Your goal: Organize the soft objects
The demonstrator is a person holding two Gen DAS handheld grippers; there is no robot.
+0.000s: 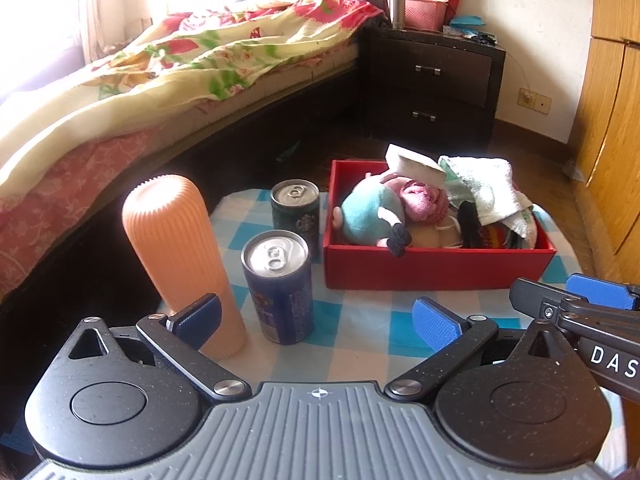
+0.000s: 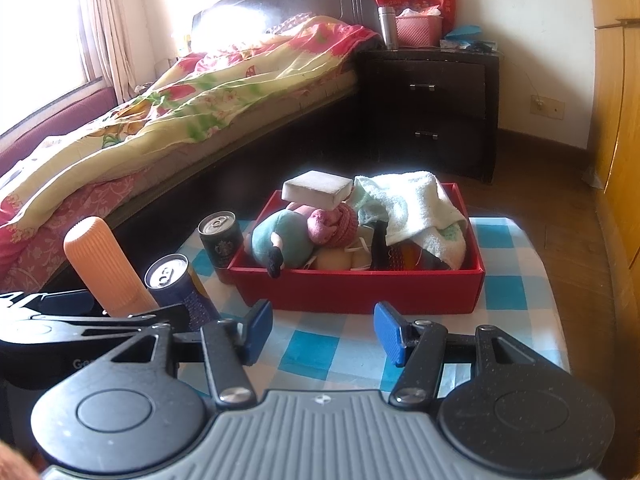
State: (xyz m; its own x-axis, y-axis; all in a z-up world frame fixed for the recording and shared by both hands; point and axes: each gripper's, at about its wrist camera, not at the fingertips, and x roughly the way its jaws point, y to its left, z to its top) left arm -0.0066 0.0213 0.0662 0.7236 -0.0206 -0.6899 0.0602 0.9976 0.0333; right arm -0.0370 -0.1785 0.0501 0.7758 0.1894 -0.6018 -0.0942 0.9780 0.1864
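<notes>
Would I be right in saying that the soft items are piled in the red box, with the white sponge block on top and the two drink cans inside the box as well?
Not quite: the two cans, the dark green can and the blue can, stand outside the red box on the checked cloth, as the right wrist view shows. The white sponge block does top the pile.
</notes>
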